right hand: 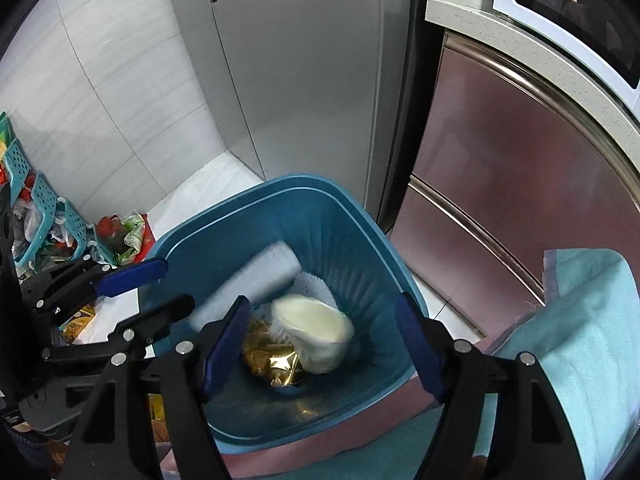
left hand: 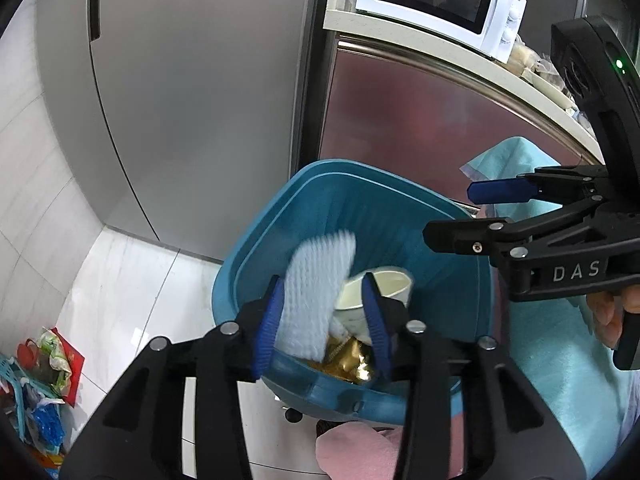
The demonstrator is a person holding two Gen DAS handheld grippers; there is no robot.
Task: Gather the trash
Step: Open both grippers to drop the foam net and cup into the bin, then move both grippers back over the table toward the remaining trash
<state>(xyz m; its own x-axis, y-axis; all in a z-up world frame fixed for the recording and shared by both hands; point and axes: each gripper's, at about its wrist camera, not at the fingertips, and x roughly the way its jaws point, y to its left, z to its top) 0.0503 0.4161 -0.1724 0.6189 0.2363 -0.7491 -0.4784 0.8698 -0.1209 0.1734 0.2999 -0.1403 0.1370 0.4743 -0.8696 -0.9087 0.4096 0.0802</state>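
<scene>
Above the blue bin (right hand: 360, 224), from lower left of the right wrist view, the left gripper (right hand: 160, 284) stands apart with nothing between its pads. At centre a pale blue cloth (right hand: 260, 276) (blurred), paper cup (right hand: 316, 326) and gold wrapper (right hand: 276, 364) lie inside, framed by the right gripper (right hand: 320, 352), wide apart and empty.

Even bright light; fisheye-bent edges; falling trash motion-blurred.

White letters "DAS" show on the black body of my right gripper (left hand: 460, 216), cut off at the frame's edge. I can read no other text.
</scene>
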